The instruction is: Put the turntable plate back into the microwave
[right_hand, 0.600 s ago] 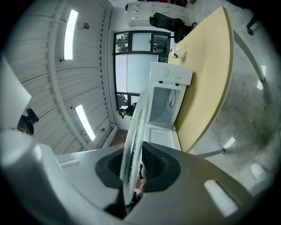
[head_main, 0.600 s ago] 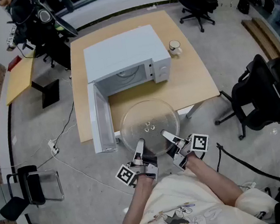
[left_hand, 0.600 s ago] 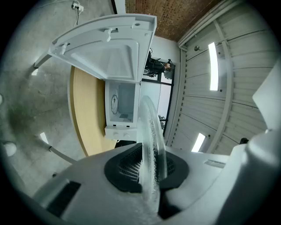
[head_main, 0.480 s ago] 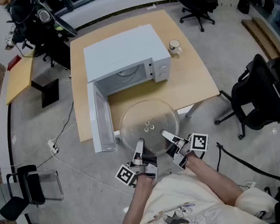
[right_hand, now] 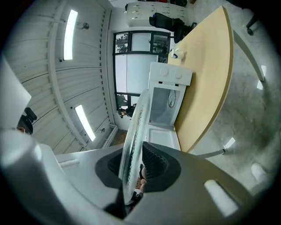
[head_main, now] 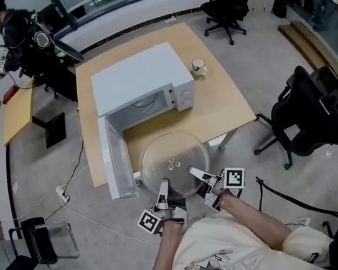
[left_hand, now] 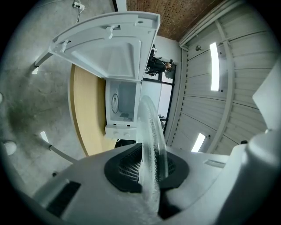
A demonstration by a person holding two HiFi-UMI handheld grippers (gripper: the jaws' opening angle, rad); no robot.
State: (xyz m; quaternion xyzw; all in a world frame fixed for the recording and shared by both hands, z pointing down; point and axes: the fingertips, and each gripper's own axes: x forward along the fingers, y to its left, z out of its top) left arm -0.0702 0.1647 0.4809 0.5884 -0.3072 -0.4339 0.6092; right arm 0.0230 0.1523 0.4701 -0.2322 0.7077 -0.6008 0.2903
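The turntable plate (head_main: 173, 157), clear glass and round, is outside the microwave (head_main: 138, 79), in front of its open cavity and over the near edge of the wooden table (head_main: 224, 101). From the head view it lies roughly level, with both grippers at its near rim.

At the left, the microwave door (head_main: 115, 161) swings out toward the person, just beside the plate's left edge. The left gripper (head_main: 163, 185) takes the rim left of centre. The head view only shows it meeting the glass. The left gripper view settles the grip: the ribbed black pads (left_hand: 125, 169) are clamped on the plate's edge (left_hand: 151, 140), which runs edge-on up the frame. That view also looks past the door's inner face (left_hand: 109, 48) into the lit cavity (left_hand: 120, 103) and along the table edge (left_hand: 81, 110).

The right gripper (head_main: 195, 172) holds the rim right of centre. In the right gripper view its jaws are likewise closed on the glass (right_hand: 134, 145), edge-on between the pads. Only this gripper view shows the microwave's control panel with two knobs (right_hand: 171, 74) and the white mug (right_hand: 175, 53) on the table (right_hand: 206, 74). The left gripper view shows neither.

In the head view the mug (head_main: 198, 65) stands just right of the microwave, and a black office chair (head_main: 308, 117) is on the floor farther right.
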